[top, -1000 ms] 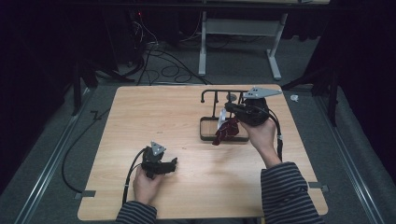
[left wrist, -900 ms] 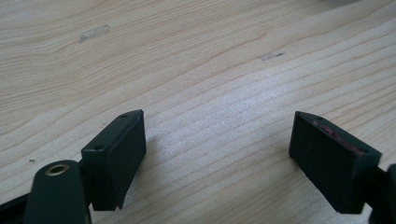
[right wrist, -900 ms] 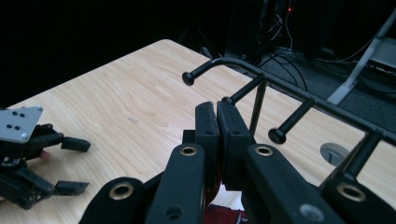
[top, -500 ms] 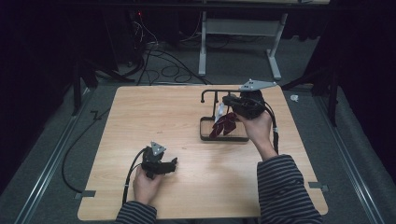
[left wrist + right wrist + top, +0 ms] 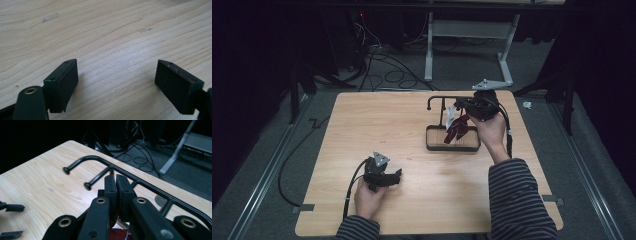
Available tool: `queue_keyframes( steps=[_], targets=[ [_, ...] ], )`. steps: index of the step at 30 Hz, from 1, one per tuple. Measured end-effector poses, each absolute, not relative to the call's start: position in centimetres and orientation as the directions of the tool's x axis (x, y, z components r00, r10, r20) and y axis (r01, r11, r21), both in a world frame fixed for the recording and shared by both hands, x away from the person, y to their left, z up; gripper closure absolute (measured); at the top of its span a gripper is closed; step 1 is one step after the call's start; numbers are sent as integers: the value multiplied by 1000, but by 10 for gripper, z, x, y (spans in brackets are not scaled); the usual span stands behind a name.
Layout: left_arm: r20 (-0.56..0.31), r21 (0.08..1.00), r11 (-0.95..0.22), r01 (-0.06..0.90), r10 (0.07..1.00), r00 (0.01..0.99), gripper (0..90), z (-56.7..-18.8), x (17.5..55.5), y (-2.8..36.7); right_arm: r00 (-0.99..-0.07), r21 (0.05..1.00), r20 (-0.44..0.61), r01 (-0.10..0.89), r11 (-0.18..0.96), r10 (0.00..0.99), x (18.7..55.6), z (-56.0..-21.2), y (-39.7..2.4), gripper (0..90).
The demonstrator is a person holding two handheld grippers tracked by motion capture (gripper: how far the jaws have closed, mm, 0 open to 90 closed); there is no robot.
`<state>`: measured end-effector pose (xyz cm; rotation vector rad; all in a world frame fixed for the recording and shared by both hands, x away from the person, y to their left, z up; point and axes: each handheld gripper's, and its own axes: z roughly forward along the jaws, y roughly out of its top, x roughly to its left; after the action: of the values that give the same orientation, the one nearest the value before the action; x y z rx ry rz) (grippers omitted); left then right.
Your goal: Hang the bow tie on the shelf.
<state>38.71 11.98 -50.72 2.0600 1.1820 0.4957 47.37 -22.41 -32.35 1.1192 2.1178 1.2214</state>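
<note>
Right gripper (image 5: pixel 462 111) held up over the back right of the table, jaws pressed together on a dark red cloth (image 5: pixel 457 129) with a white tag, the cloth dangling from the tips down over a black tray (image 5: pixel 452 148); in the right gripper view the 2 jaws meet with hardly a gap and a scrap of red shows low between the arms. A black rack (image 5: pixel 105 161) stands at the tray's far edge, 1 top rail with 2 knob-ended pegs showing on the near side in the right gripper view. Left gripper (image 5: pixel 396 176) lies low on the front left of the table, well apart from the tray, its 2 jaws spread wide over bare wood with nothing between them. Surface: 1 pale wooden table (image 5: pixel 377 125), grain running crosswise, a few small scuffs. Room: dark, grey carpet floor, loose black cables (image 5: pixel 382 60) behind the table, 1 white desk frame (image 5: pixel 472 30) at the back, dark curtains on both sides. Count: 2 grippers, 1 cloth, 1 tray, 1 rack
</note>
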Motion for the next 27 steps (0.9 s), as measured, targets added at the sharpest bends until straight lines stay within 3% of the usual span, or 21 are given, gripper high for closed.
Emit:
queue_keyframes(
  steps=[11, 27],
  targets=[
    [-15, 732, -338, 592, 860, 510, 192, -507, 387, 120, -532, 855, 28, 452, 255, 847, 484, -331, -229, 889],
    [-15, 730, -339, 593, 860, 510, 192, -507, 387, 120, -527, 854, 25, 453, 256, 849, 481, -330, -231, 807]
  ],
)
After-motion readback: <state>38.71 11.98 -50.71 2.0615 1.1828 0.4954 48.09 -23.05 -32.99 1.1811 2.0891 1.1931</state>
